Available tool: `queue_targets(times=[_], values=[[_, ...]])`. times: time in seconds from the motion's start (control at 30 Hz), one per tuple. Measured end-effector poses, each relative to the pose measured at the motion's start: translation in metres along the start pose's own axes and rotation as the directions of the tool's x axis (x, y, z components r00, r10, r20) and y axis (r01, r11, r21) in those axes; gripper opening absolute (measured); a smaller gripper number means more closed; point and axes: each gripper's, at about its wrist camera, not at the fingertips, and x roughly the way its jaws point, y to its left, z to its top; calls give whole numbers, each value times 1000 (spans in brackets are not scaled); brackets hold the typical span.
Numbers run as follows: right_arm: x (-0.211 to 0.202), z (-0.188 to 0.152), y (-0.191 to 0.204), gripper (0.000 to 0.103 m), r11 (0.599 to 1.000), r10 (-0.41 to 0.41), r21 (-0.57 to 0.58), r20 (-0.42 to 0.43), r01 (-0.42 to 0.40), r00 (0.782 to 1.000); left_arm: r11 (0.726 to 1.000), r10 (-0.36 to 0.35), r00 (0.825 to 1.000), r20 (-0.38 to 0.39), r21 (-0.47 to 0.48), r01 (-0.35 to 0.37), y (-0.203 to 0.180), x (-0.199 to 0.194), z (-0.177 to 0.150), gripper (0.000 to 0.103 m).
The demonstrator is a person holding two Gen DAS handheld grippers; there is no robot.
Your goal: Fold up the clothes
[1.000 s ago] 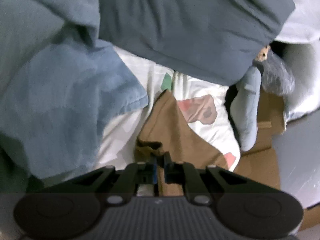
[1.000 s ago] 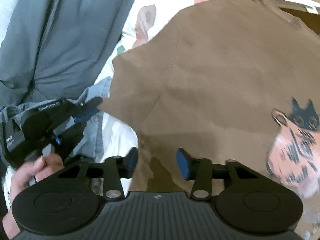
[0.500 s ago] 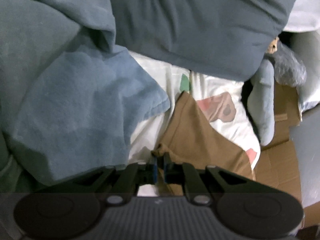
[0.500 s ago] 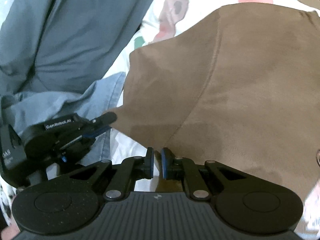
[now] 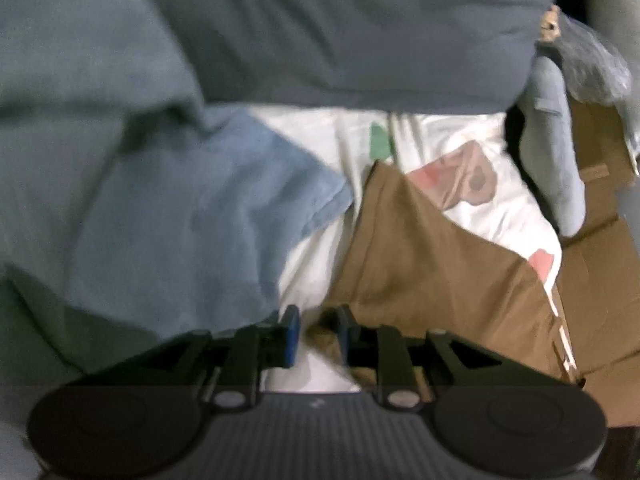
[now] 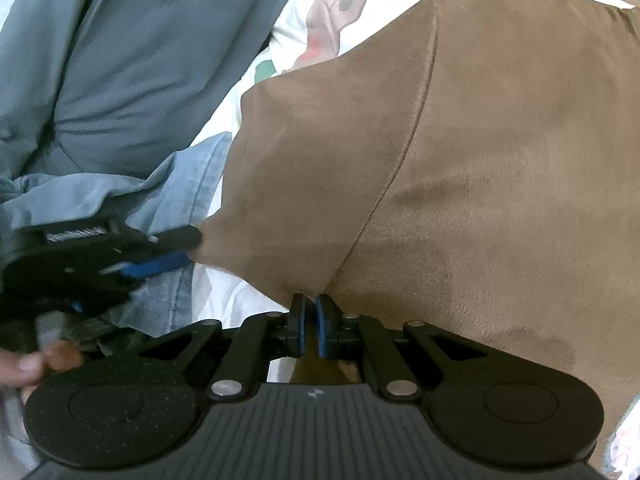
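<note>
My left wrist camera sat just behind its own left gripper [image 5: 314, 330] and looked steeply down along the fingers, close over the bed. It took in the brown garment [image 5: 432, 272], the blue towel [image 5: 180, 216] and the patterned sheet [image 5: 472, 152] beyond. My right wrist camera sat the same way behind the right gripper [image 6: 309, 330], also tilted down and nearer still, so the brown garment [image 6: 460, 160] filled most of its field. Both views shared that garment's edge and the sheet [image 6: 340, 8]. The right view also caught the left gripper [image 6: 176, 248] from the side, at its left.
</note>
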Motion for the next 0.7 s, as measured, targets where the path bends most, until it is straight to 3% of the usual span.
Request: queue_targets(times=[0.07,0.13,0.47,0.7], values=[[0,-1,-1,10,1000,5,3,5,-5,1000,999,0,1000,8,35,0,-7,-5,11,27],[0,-2,-2,10,1000,8,9,8,-8,1000,998,-17,1000,15,67,16,-14,-3,22,45],[4,2,3,9,1000,-18,-17,-11,18,1000,969,-6,999,32,246,-2,-54,56,78,46],[6,3,5,8,999,-31,-16,-21,31,999,936,3,999,32,352,-14,-72,86,94,50]])
